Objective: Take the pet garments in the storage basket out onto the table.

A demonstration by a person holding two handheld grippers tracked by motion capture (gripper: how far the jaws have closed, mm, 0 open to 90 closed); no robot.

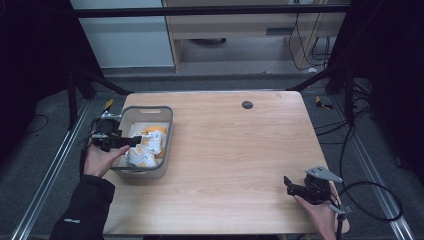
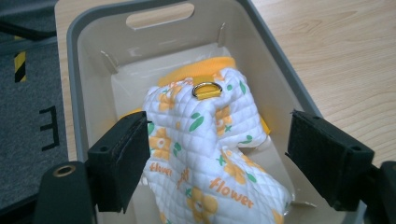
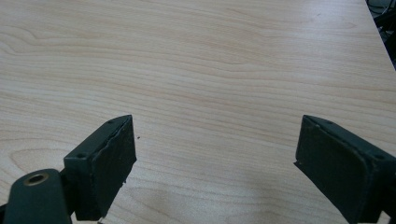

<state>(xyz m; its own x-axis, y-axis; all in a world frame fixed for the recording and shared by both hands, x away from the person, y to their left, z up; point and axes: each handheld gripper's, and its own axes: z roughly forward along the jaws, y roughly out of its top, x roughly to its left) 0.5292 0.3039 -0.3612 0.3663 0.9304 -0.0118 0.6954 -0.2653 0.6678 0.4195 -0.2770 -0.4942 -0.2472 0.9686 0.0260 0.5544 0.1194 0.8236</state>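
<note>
Nearest the camera, the right gripper [image 1: 290, 186] sits low at the near right corner of the desk [image 1: 235, 150], held in the person's right hand [image 1: 320, 212]. Its fingers [image 3: 105, 163] are spread wide with nothing between them, just bare wood grain underneath in the right gripper view. Cable [image 1: 372, 200] loops off the desk edge to the right.

Further in on the left side, the left hand [image 1: 100, 160] holds the left gripper [image 1: 131, 141] reaching over the rim of one grey bin [image 1: 167, 131], the only container on the desk. It's a plastic tub with a cut-out handle slot [image 2: 160, 15] at the far end, sitting near the left edge.

Inside the bin there's a quilted fabric item [image 2: 205, 140], white with orange flowers, green leaves and the word "flower" printed on it, orange trim along the top and one small metal D-ring [image 2: 207, 88] on an orange tab. Looks like an oven mitt, bunched up, so I can't tell if it's one piece or two. The left fingers [image 2: 122, 158] are wide open on either side of the fabric; one pad looks to be right against it, the other is clear of it. Not gripping anything.

Past the bin, one small dark round spot [image 1: 247, 104] sits near the desk's far edge.
</note>
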